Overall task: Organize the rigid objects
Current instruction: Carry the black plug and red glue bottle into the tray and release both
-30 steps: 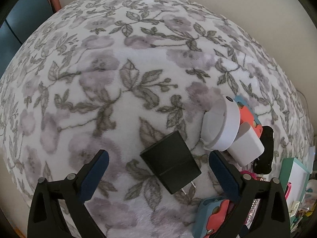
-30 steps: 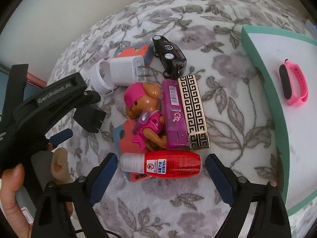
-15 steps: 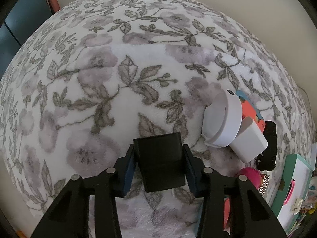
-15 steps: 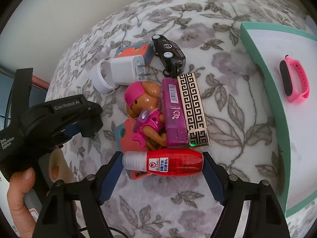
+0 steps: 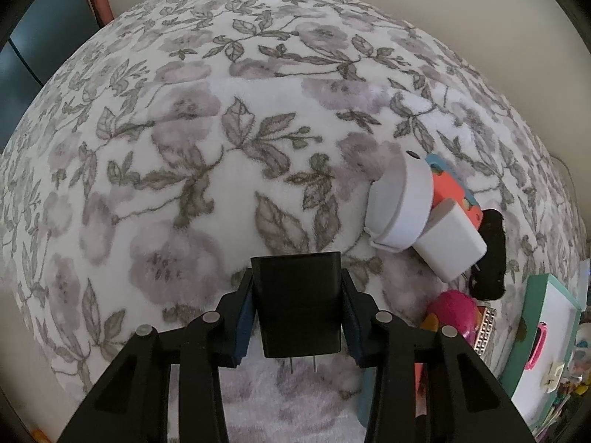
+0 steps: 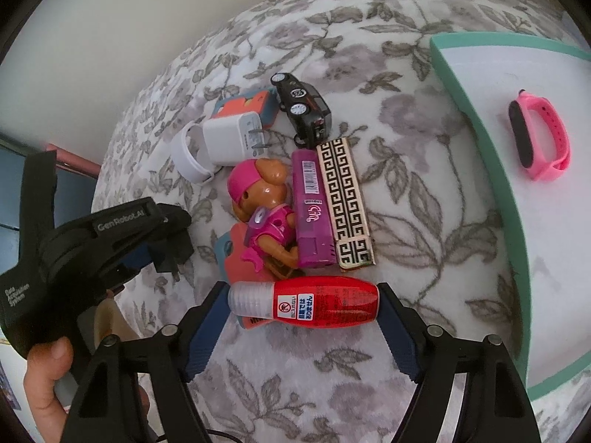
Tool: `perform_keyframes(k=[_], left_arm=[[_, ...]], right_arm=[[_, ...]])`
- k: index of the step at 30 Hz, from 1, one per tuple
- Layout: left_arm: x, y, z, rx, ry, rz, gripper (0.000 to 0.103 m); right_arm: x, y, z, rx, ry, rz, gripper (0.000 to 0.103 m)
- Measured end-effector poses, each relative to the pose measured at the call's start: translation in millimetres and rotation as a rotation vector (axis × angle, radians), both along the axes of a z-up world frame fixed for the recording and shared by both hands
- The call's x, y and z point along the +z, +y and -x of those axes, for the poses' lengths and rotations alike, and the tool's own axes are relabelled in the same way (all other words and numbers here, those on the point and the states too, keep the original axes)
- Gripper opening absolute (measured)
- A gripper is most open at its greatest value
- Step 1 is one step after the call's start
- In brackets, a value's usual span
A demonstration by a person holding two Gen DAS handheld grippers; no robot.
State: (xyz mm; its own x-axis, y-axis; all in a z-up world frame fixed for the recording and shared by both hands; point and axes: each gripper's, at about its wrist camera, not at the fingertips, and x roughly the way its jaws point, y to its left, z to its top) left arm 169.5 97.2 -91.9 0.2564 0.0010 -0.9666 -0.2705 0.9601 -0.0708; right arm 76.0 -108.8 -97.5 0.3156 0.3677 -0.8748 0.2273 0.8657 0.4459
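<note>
two grippers are engaged. the left gripper (image 5: 299,313) is clamped on the black charger (image 5: 298,304), prongs toward the camera, apparently raised off the floral blanket (image 5: 184,147). the right gripper (image 6: 303,306) brackets the red bottle (image 6: 306,304), pads touching its ends; whether it grips firmly cannot be told. step in hand: pickup. next, judged: carry both to the teal tray (image 6: 476,110), clearing the toy pile.

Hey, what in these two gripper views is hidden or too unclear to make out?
- Orange card, right wrist view: mostly under the toy dog and red bottle.
- Toy car, left wrist view: only a dark shape behind the white charger.
- Bottle's label text: too small to read.
</note>
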Motion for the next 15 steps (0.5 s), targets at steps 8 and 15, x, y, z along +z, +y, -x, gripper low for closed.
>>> perform_keyframes(k=[8, 15], left_arm=[[33.5, -14.8, 19.1, -0.007, -0.048, -0.013, 0.043], [75.6, -44.5, 25.6, -0.067, -0.126, -0.042, 0.043]], right_arm=[[18.6, -20.0, 11.2, -0.036, -0.039, -0.053, 0.080], [41.4, -51.8, 20.9, -0.112, -0.095, -0.056, 0.080]])
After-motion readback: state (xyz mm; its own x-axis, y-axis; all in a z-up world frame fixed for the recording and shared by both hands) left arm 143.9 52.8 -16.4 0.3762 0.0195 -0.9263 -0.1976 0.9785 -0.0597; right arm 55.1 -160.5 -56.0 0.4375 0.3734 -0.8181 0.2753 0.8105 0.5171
